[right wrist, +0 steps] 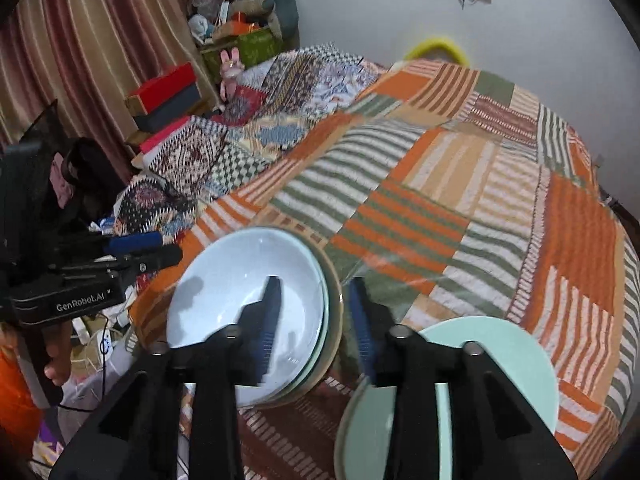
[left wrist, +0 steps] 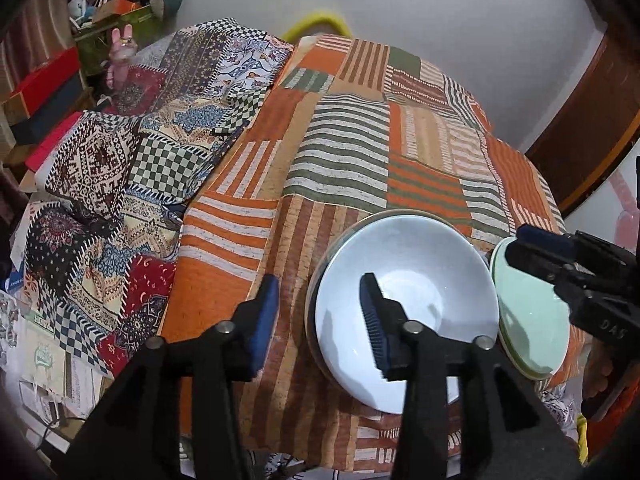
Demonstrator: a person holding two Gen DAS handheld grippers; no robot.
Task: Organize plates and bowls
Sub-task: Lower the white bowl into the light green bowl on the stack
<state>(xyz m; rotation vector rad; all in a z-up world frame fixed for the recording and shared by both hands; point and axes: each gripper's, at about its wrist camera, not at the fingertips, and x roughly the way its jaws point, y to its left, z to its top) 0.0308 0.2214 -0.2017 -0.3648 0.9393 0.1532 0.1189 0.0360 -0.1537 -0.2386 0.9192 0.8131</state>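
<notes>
1. Left tool [left wrist: 320,304]: jaws parted, straddling the left rim of the white glazed ceramic bowl [left wrist: 424,280] (one pad outside over the cloth, one over the bowl's inside); pads not pressing, nothing held.
2. The white bowl is nested on top of a small stack [right wrist: 332,328] of more dishes, greenish rims showing underneath, sitting on the orange-and-green striped patchwork tabletop [left wrist: 340,152], near edge.
3. Right tool [right wrist: 316,320]: jaws parted too, one finger over the bowl's inside, one outside its right rim, bracketing the stack's edge; no squeeze visible.
4. Pale mint-green round plates [right wrist: 504,344] lie flat just right of the bowl stack, partly under the right tool (looks like two, hard to be sure).
5. Handling, my guess: glazed crockery is stiff, slick, fairly heavy, and chips or shatters if dropped.
6. Best hold: pinch the rim wall, one pad inside and one outside, deep enough not to slip; two opposite rim grips (as set up) would steady the lift.
7. Plates sit flat, so an edge is harder to get under.
</notes>
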